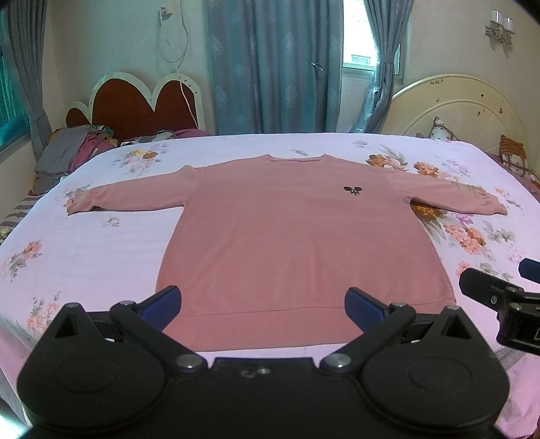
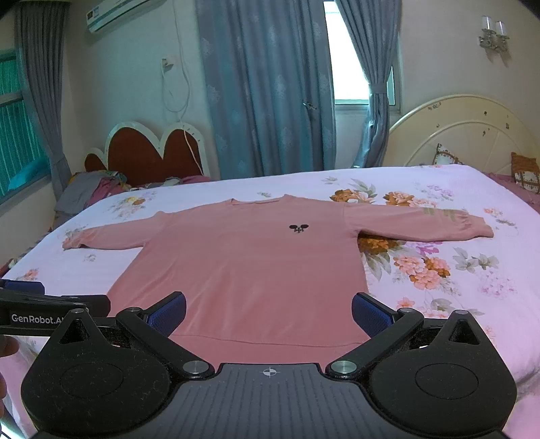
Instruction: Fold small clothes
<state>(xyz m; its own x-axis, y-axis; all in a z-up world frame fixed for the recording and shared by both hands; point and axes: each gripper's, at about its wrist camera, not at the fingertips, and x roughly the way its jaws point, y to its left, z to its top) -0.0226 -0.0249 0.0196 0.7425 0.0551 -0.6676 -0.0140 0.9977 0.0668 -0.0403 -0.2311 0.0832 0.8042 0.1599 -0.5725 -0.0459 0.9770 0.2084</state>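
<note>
Two grippers, left gripper and right gripper, are held wide apart and empty near the hem of the pink sweatshirt, whose sleeves are spread left-right.

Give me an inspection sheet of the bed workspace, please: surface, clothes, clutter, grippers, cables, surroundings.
Surface: floral bedsheet, smooth.
Job's things: pink sweatshirt lying flat, front up, both sleeves spread out, hem nearest the cameras; unfolded.
Clutter: pile of clothes on the second bed; cushions by the cream headboard.
Grippers: left hand-held gripper open above the hem; right hand-held gripper open, holding nothing.
Cables: white cable hanging from a wall socket.
Surroundings: blue curtains, window, air conditioner, wall lamp.
</note>
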